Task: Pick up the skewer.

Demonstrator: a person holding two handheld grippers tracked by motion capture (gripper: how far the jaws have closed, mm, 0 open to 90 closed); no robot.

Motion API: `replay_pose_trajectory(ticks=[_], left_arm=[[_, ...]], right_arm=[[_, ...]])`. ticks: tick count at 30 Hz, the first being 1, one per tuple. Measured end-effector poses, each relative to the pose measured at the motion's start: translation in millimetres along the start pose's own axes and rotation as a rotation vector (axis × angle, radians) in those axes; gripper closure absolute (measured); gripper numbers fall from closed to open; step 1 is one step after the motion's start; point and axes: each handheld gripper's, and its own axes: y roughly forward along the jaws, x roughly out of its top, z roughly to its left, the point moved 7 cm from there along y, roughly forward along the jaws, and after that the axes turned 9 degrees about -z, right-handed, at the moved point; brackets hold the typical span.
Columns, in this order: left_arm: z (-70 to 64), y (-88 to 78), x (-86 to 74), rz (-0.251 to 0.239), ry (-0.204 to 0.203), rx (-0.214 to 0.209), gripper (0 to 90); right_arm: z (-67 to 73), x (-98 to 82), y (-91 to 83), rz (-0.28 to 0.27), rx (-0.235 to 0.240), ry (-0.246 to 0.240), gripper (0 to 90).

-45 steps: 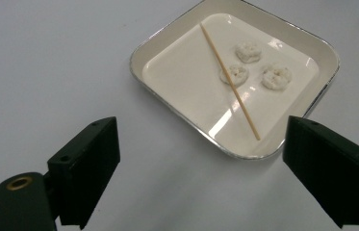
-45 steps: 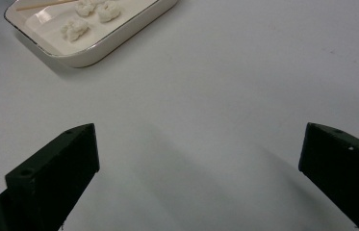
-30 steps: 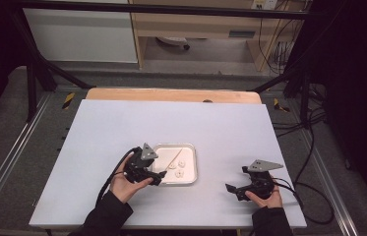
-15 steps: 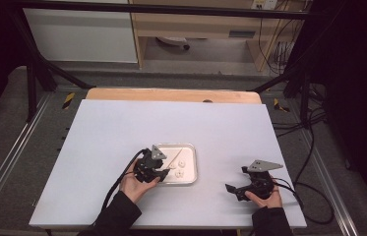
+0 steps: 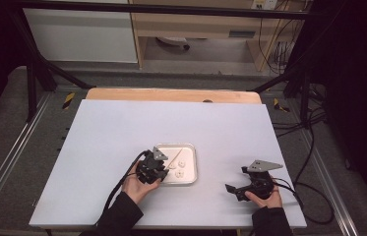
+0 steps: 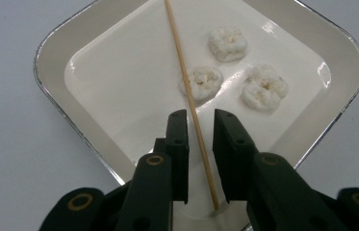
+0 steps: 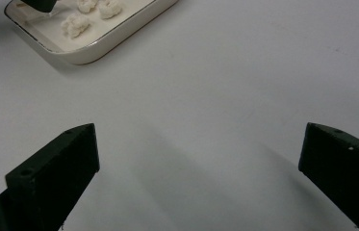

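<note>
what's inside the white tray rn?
Inside the white tray: three white puffy pieces and a thin wooden skewer, its near end between the left hand-held gripper jaws, which have just been closing. The tray's near corner is covered by the gripper.

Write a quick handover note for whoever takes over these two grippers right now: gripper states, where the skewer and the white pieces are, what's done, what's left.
Left gripper: over the near end of the tray, jaws just been closing around the wooden skewer; a gap shows on both sides, so not yet gripped.
Right gripper: wide open, holding nothing, over bare table, right of the tray.
Things: skewer lies in the tray; three white pieces lie loose beside it, none threaded.
Done: left gripper lined up on the skewer.
Left: probably close, lift the skewer, then handle the pieces.
</note>
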Motion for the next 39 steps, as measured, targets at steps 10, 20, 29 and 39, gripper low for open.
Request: replay_pose_trajectory(ticks=[10, 20, 29, 39], left_arm=[[-1.2, 2.2, 0.3, 0.0, -0.015, 0.036, 86.4], [1.3, -4.7, 2.6, -0.056, -0.038, 0.033, 88.2], [7.3, -18.2, 1.8, -0.113, -0.024, 0.018, 88.3], [11.0, -32.0, -3.2, -0.171, 0.001, -0.008, 88.3]], right_arm=[[0.2, -0.2, 0.5, 0.0, 0.001, -0.001, 1.1], [0.5, -0.4, 0.9, 0.0, 0.001, 0.001, 1.1], [0.7, -0.7, 1.1, 0.002, 0.002, 0.0, 1.1], [1.1, -0.6, 1.3, 0.003, 0.003, -0.005, 1.0]])
